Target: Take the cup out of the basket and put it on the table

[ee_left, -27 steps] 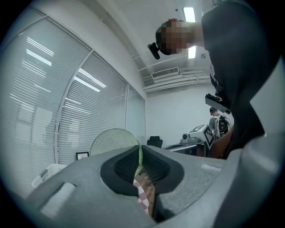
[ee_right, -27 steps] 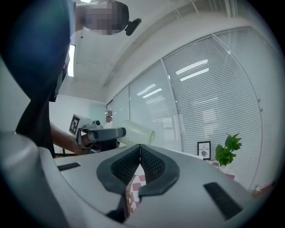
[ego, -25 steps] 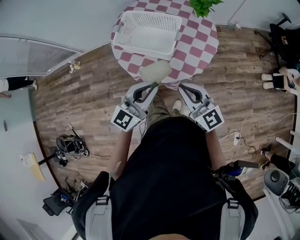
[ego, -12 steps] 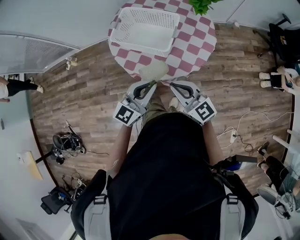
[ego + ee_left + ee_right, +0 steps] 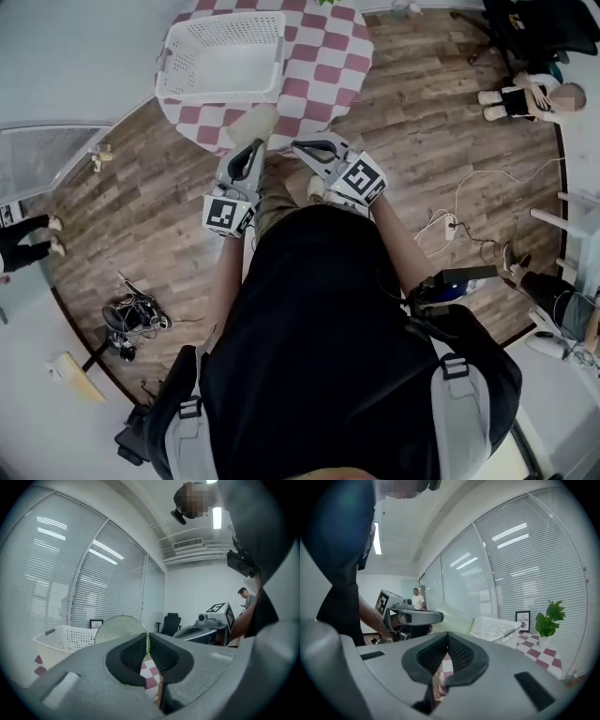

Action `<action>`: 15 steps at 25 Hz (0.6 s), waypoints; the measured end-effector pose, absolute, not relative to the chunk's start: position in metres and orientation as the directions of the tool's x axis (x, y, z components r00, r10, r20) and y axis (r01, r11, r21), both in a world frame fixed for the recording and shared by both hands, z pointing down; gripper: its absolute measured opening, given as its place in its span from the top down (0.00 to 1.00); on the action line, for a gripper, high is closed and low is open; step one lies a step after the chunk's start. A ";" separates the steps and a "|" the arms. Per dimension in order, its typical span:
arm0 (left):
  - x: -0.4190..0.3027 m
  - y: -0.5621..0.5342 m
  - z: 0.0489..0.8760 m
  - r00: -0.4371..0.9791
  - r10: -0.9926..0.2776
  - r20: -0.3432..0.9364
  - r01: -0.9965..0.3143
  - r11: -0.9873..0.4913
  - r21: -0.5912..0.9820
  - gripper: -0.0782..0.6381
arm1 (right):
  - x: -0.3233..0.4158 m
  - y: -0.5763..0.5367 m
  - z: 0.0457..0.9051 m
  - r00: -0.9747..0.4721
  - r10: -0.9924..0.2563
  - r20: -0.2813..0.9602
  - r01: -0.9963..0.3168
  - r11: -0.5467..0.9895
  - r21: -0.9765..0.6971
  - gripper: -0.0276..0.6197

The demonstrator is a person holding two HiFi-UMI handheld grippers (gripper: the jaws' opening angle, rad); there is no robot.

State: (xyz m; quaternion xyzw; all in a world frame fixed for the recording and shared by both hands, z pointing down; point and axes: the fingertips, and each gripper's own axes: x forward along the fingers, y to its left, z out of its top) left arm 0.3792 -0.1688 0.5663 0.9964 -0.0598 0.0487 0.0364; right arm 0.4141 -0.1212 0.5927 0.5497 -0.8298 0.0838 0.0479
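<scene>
A pale green, translucent cup [image 5: 251, 124] is held by its rim in my left gripper [image 5: 255, 142], which is shut on it. The cup hangs over the near edge of the checkered table [image 5: 323, 56], outside the white basket [image 5: 223, 56]. In the left gripper view the cup's rim [image 5: 121, 627] is pinched between the pads, with the basket [image 5: 61, 641] behind it. My right gripper [image 5: 302, 148] stands close beside the left one, shut with nothing in it. The right gripper view shows its jaws [image 5: 446, 644] closed, and beyond them the cup [image 5: 457, 619] and the basket [image 5: 497, 627].
The round table has a red-and-white checkered cloth and carries a potted plant [image 5: 548, 618] and a small framed sign [image 5: 523, 620]. Cables and gear [image 5: 136, 314] lie on the wooden floor at the left. A person [image 5: 417, 599] stands in the background.
The head view has swung, so table and basket now sit further left and up. The two grippers have drawn closer together. The cup stays in the left gripper near the table's edge.
</scene>
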 end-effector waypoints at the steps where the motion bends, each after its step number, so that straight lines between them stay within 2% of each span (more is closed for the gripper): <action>1: 0.380 -0.170 0.569 0.988 -0.117 0.104 -0.124 -0.990 0.064 0.86 | 0.417 -0.122 0.593 -0.384 -0.908 0.170 -0.923 0.373 -0.094 0.95; 6: 0.391 -0.170 0.573 0.988 -0.114 0.102 -0.125 -0.987 0.104 0.86 | 0.435 -0.121 0.587 -0.342 -0.930 0.138 -0.937 0.325 -0.129 0.95; 10: 0.390 -0.168 0.571 0.989 -0.108 0.101 -0.120 -0.986 0.115 0.86 | 0.440 -0.120 0.564 -0.304 -0.951 0.056 -0.943 0.292 -0.158 0.95; 15: 0.393 -0.159 0.563 0.990 -0.103 0.099 -0.113 -0.988 0.107 0.86 | 0.442 -0.115 0.540 -0.286 -0.958 0.009 -0.951 0.282 -0.129 0.95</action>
